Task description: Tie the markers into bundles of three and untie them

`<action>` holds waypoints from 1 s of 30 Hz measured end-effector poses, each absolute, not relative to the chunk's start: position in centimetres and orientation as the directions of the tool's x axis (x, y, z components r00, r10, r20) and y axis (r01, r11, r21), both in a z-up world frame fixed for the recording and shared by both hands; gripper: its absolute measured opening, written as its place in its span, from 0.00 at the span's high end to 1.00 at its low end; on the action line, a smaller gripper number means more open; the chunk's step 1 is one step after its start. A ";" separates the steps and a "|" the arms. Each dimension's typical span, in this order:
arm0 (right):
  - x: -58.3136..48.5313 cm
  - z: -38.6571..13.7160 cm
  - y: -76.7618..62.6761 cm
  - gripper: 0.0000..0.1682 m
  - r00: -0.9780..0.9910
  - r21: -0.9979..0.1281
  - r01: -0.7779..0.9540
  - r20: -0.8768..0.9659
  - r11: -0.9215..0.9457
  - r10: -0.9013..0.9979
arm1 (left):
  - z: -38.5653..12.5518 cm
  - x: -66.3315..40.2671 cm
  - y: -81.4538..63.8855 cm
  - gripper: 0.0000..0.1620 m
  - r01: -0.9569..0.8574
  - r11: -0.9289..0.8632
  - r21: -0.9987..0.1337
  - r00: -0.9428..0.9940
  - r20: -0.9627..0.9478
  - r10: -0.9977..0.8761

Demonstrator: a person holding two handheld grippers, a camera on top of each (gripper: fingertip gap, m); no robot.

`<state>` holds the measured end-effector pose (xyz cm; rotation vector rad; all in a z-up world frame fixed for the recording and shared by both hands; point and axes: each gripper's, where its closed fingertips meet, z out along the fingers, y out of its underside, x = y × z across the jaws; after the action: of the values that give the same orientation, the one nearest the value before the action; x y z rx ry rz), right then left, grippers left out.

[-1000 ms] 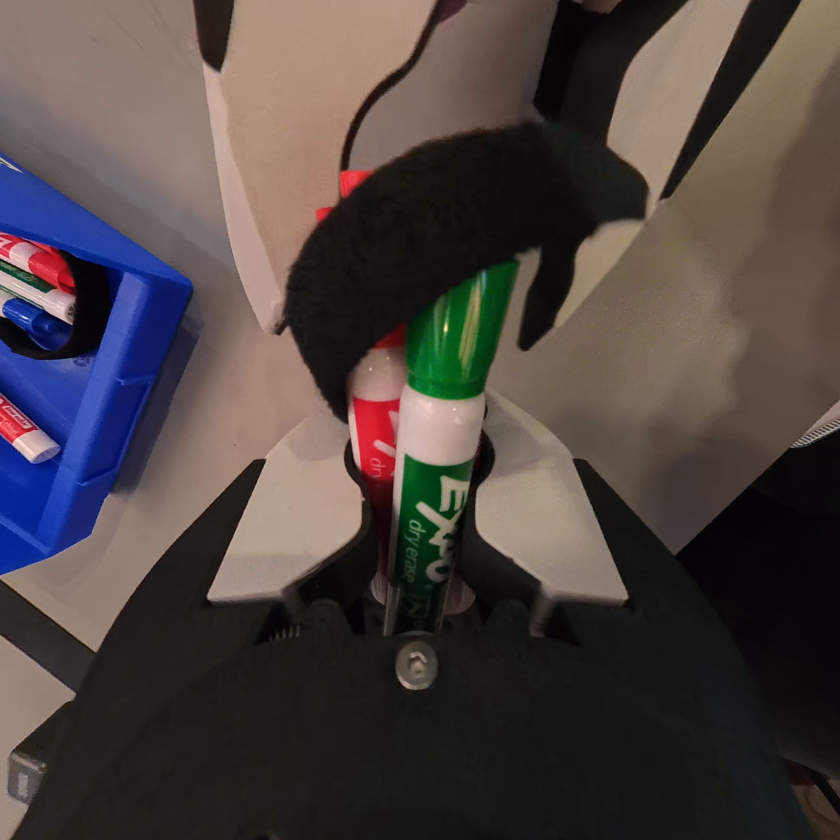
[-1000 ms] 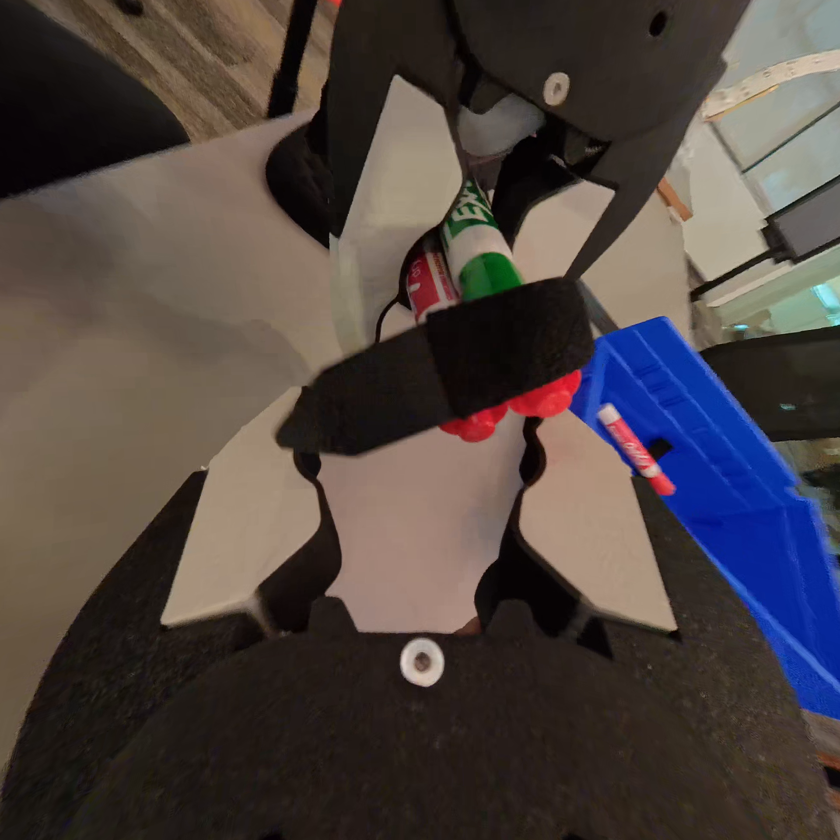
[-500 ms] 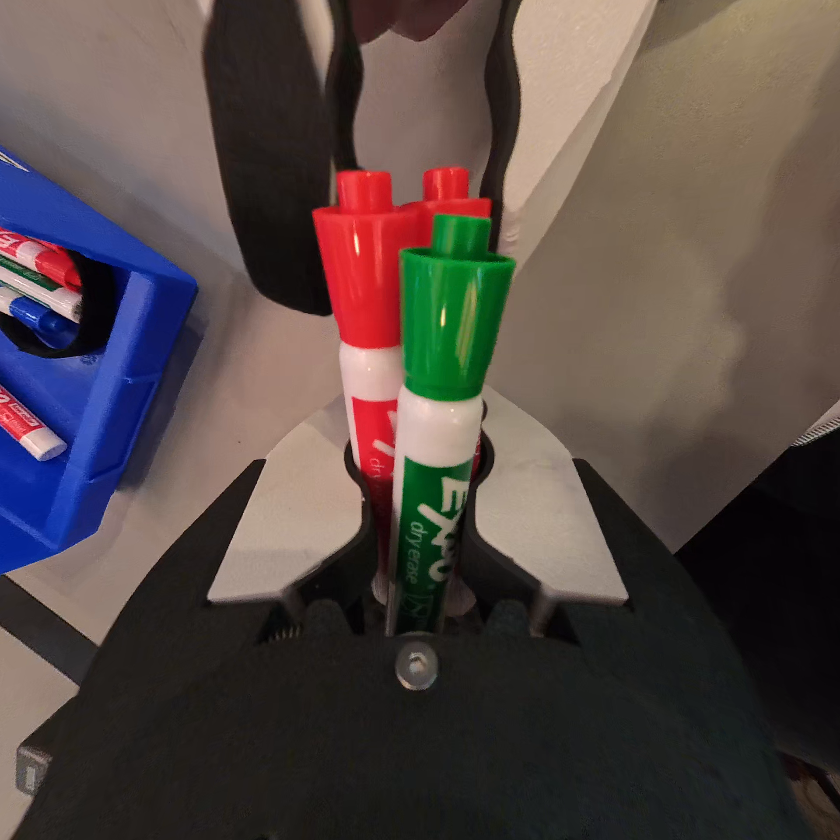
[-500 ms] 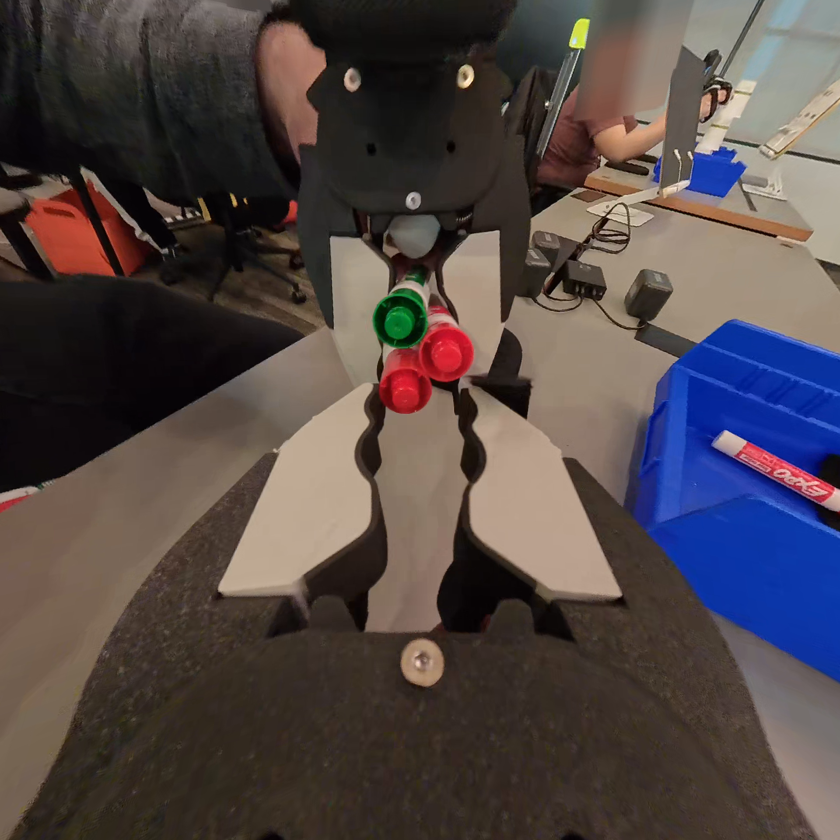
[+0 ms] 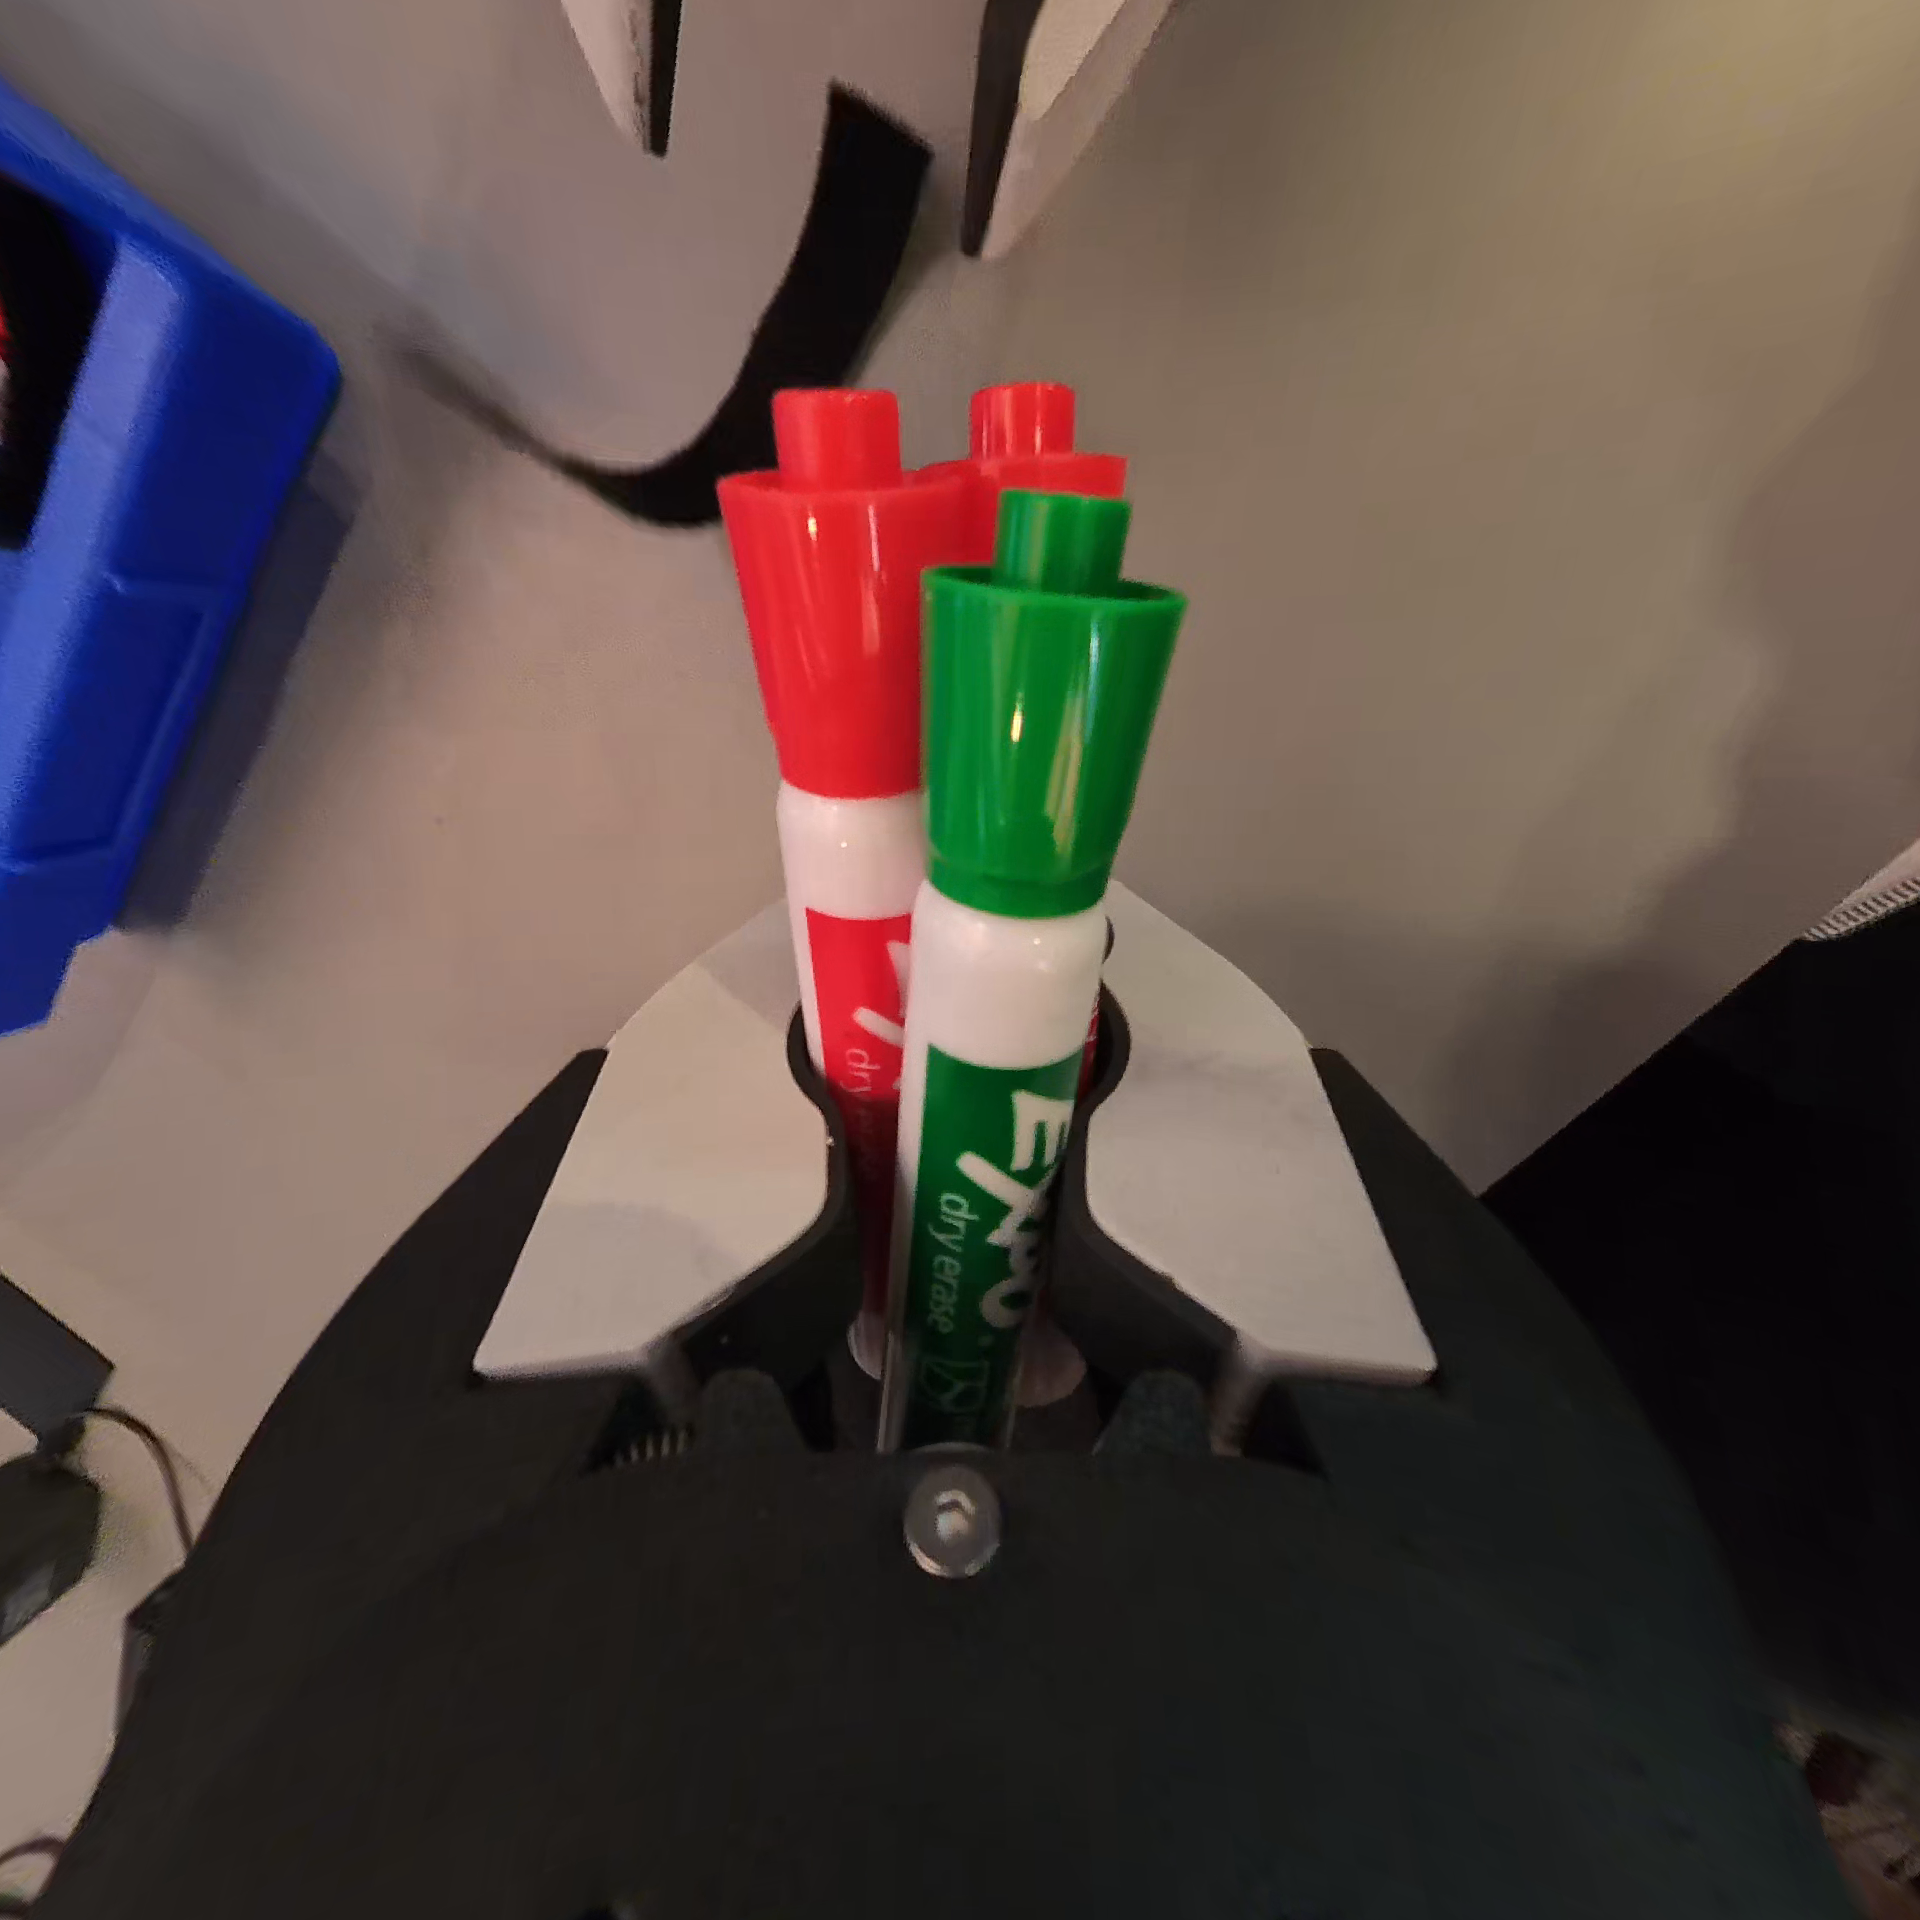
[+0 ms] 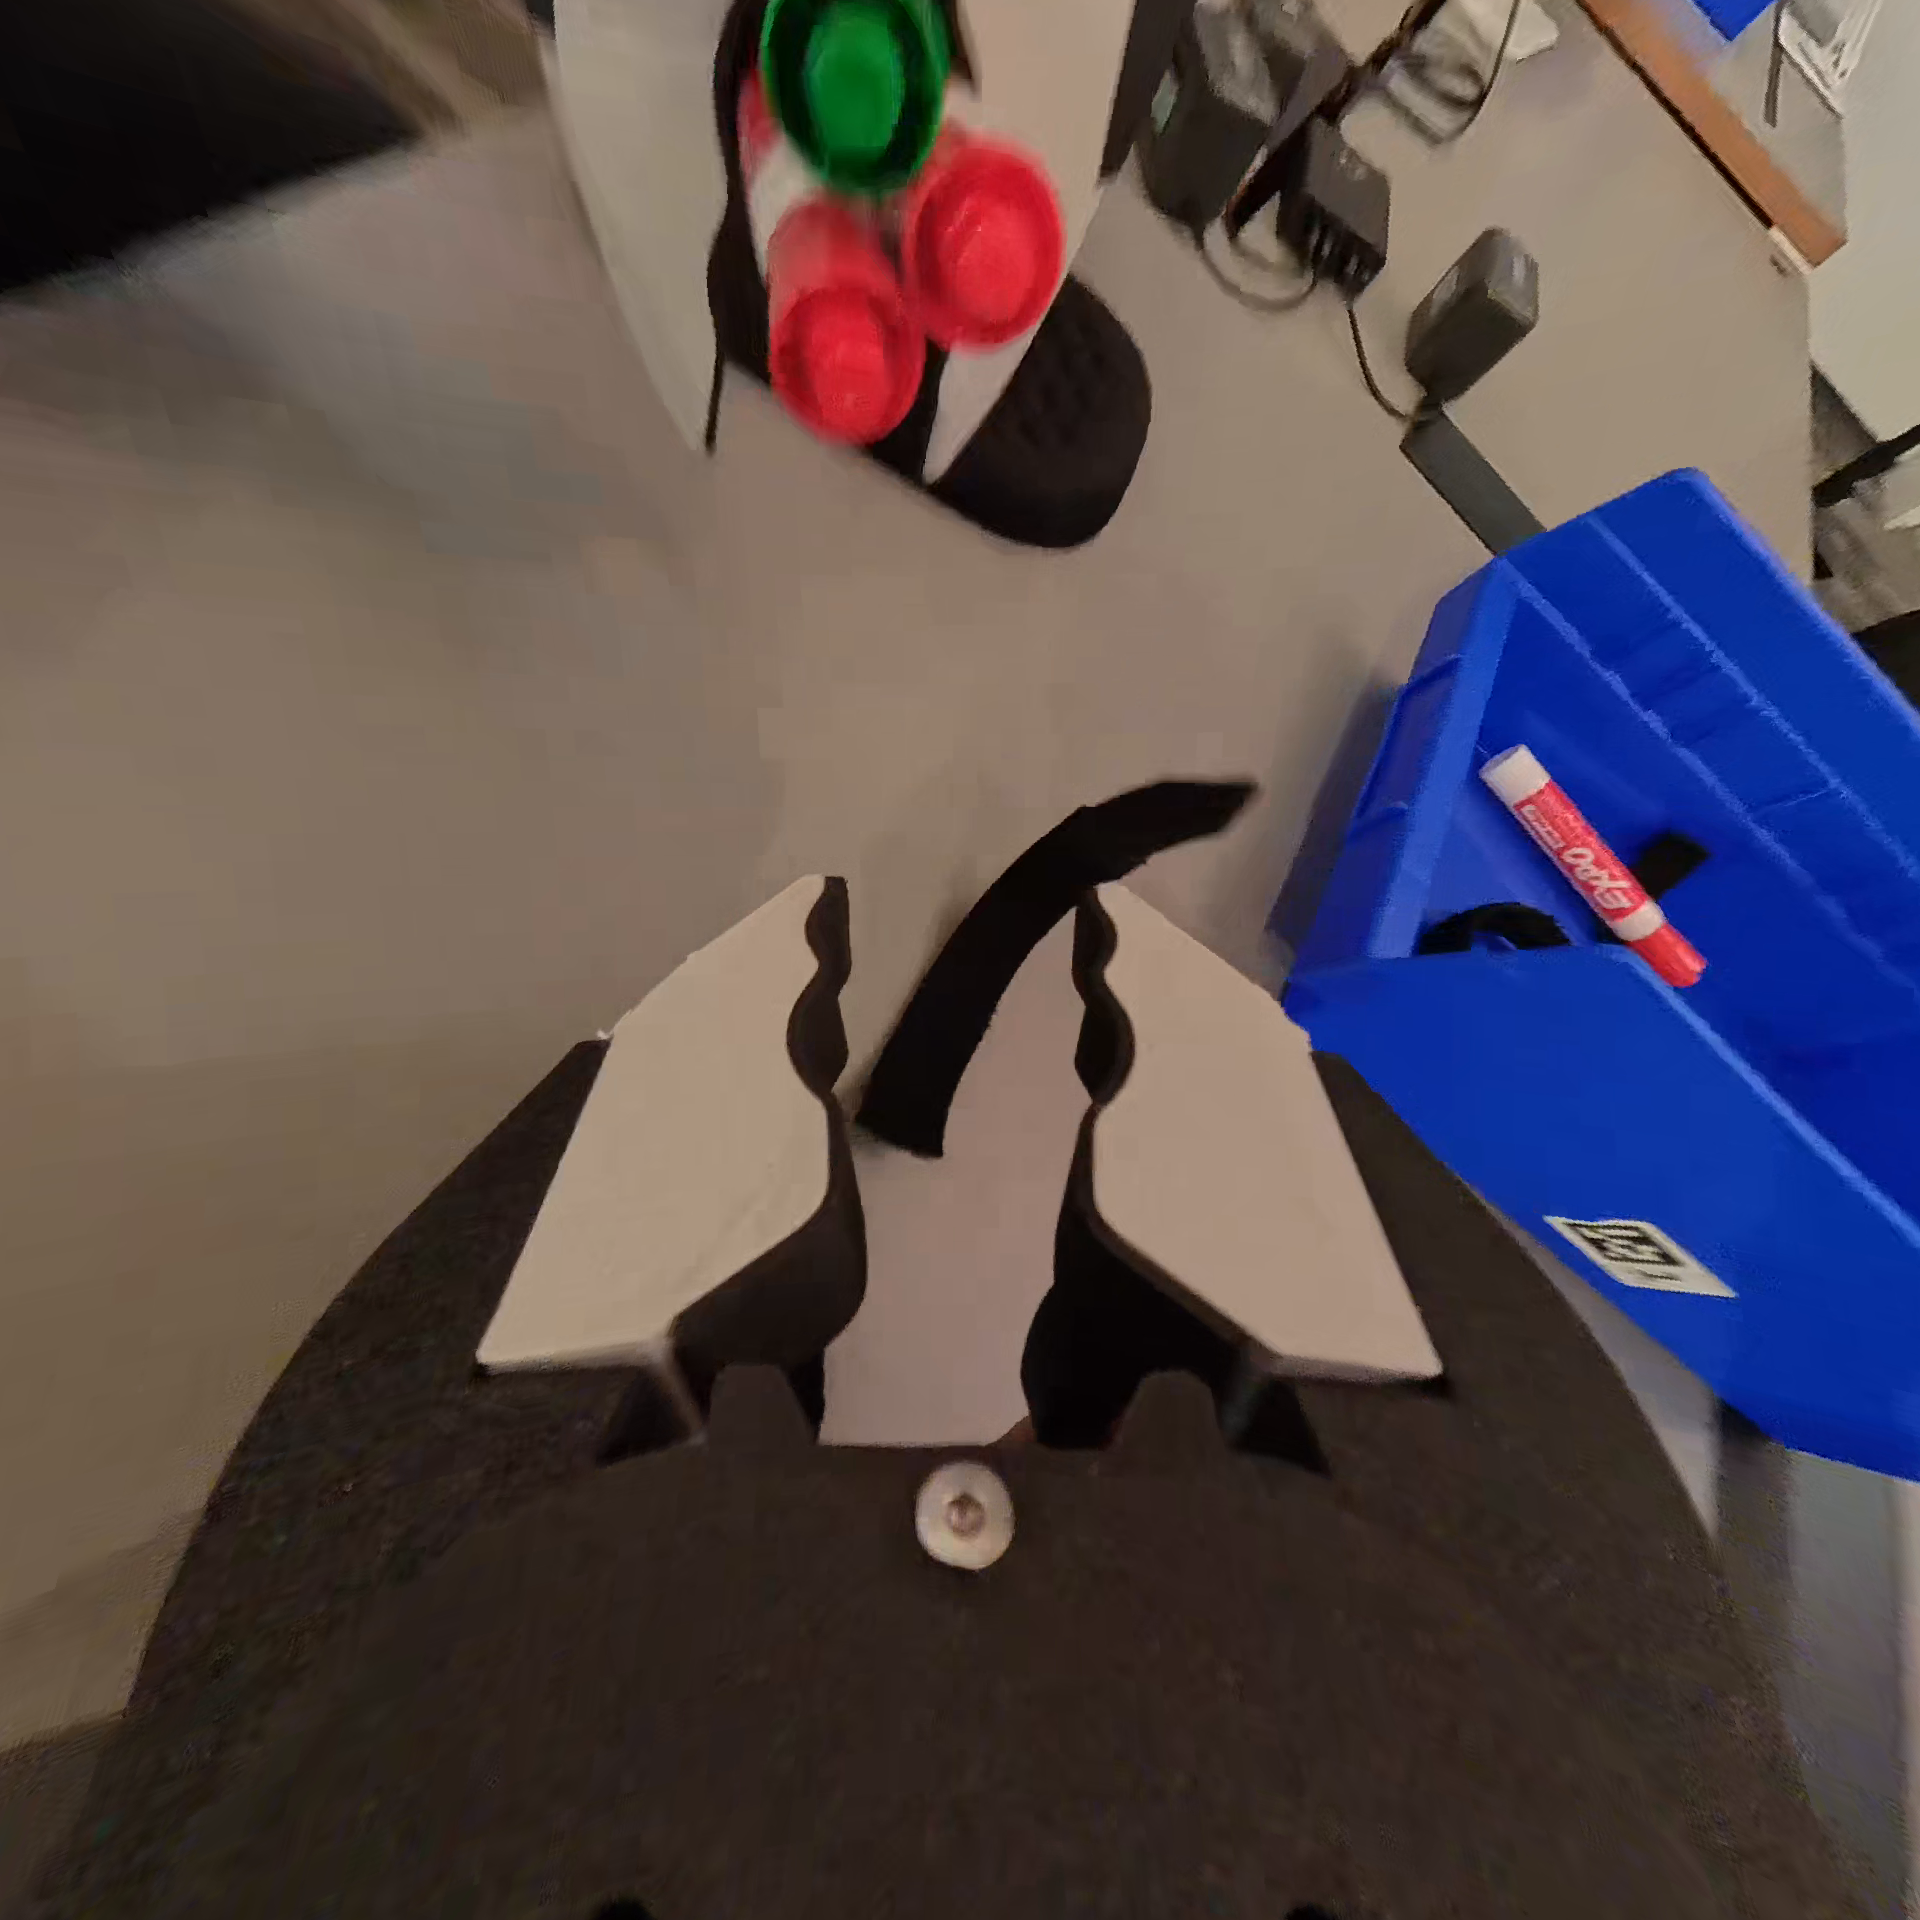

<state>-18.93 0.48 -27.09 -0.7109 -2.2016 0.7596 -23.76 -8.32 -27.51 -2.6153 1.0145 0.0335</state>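
Markers (image 5: 966,883) jaw-hidden below; strap (image 6: 997,956) blurred

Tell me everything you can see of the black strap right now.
The black strap is a narrow, fuzzy fabric band, open and curved, no longer around any markers. In the right wrist view it lies between the fingers of the right gripper, which stand apart; whether it rests on the grey table or hangs just above it is unclear. The left wrist view shows it bent beyond the marker caps.
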 end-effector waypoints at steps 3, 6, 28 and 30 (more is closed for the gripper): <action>-19.0 -29.6 1.3 0.77 -0.632 -0.585 0.317 0.457 0.746 0.626 | -28.1 -24.4 -9.6 0.75 -0.635 -0.714 -0.296 0.767 -0.132 -0.628; -20.0 -29.7 1.3 0.77 -0.575 -0.631 0.385 0.407 0.674 0.710 | -28.5 -25.2 -10.5 0.74 -0.617 -0.736 -0.278 0.784 -0.144 -0.603; -26.1 -33.0 1.7 0.99 -0.364 -0.535 0.709 0.282 0.460 0.888 | -29.2 -26.0 -12.5 0.74 -0.545 -0.767 -0.340 0.835 -0.136 -0.533; -25.7 -31.7 0.8 0.99 -0.366 -0.609 0.686 0.185 0.398 0.912 | -29.2 -25.9 -12.6 0.75 -0.541 -0.766 -0.346 0.837 -0.134 -0.531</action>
<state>-25.70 0.80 -31.65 -1.3623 -2.1613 0.6016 -25.86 -12.57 -29.20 -2.6430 0.8019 0.0389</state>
